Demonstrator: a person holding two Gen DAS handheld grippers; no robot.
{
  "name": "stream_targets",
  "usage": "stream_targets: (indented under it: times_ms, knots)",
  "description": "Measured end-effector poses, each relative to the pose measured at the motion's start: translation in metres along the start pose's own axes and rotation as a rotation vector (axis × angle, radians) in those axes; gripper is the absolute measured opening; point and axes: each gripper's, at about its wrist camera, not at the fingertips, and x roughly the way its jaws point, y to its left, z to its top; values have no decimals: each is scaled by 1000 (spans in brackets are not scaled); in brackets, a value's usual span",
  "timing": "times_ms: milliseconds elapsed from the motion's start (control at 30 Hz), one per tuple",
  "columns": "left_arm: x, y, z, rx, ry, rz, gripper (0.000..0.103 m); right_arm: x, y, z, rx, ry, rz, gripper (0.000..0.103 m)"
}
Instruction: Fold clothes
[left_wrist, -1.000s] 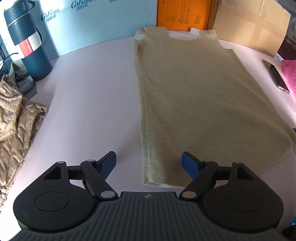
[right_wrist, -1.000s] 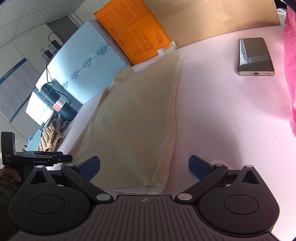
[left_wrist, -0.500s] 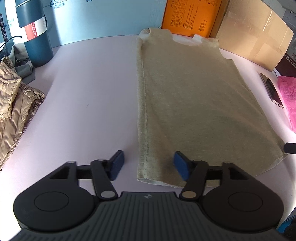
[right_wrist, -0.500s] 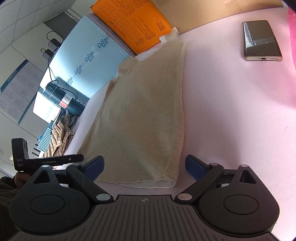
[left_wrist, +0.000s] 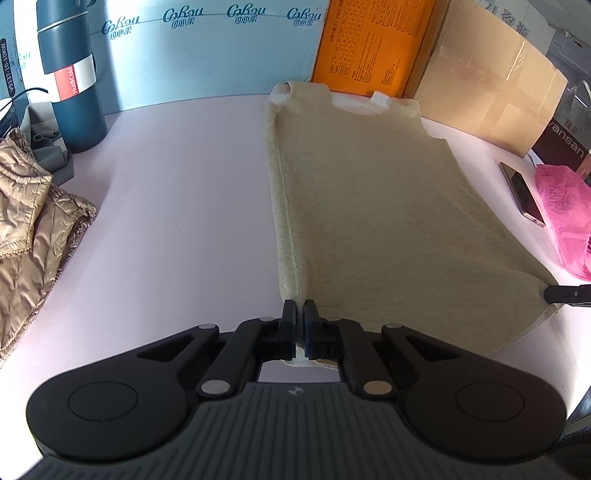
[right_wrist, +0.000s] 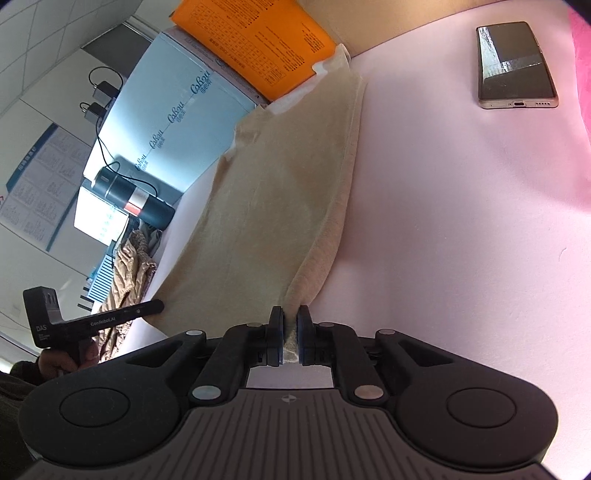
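"HotCold" on flask (left_wrist: 70, 79); "Cokou"(?) on blue board (left_wrist: 207, 48); "GenRobot.AI", "DAS" on left gripper (right_wrist: 107, 320).

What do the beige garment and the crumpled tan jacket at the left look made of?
Beige garment: looks like soft matte knit, with a fuzzy texture and a stitched side seam. Tan jacket: probably thin synthetic shell, judging by its shiny, crinkled, quilted surface. Neither fibre can be confirmed.

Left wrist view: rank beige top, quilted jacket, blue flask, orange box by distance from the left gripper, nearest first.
1. beige top: clamped in the left gripper, ahead and right.
2. quilted jacket: left edge.
3. blue flask: far left, standing.
4. orange box: far back, behind the top.
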Motion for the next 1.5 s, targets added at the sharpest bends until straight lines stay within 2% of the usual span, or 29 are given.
stream_targets:
  times_ms: [233,433,833,867,933,1000,1033,1067,1100,1200,1233,1367,1500]
  knots:
    - [-24,-1,9,17,-84,-31,3,-27,18,18,-9,-101,121,6]
    - [-45,-1,14,17,-130,-28,3,-46,29,35,5,-195,238,6]
    - [-86,-1,23,16,-221,-20,1,-82,53,48,-40,-272,308,4]
    - [-90,-1,24,16,-229,-19,1,-84,54,48,-44,-272,303,4]
    - [-75,7,18,-1,-148,-28,1,-82,53,47,-51,-250,242,4]
    - [-57,15,10,-20,-55,-40,6,-75,47,45,-43,-205,171,9]
    - [-47,18,5,-30,-5,-47,9,-67,40,43,-23,-163,136,17]
    - [-38,18,-1,-25,26,-31,19,-59,34,40,-10,-130,101,27]
    - [-30,17,-6,-12,53,-22,32,-50,30,36,-11,-104,72,29]
    - [-12,13,-18,6,88,-1,45,-26,23,24,-26,-35,10,30]
    - [-6,13,-20,-2,103,3,47,-18,22,20,-28,-14,-6,34]
    - [15,9,-27,-17,144,50,49,6,19,5,-66,23,-64,42]
    - [22,7,-29,-9,149,96,54,23,22,4,-131,22,-103,47]
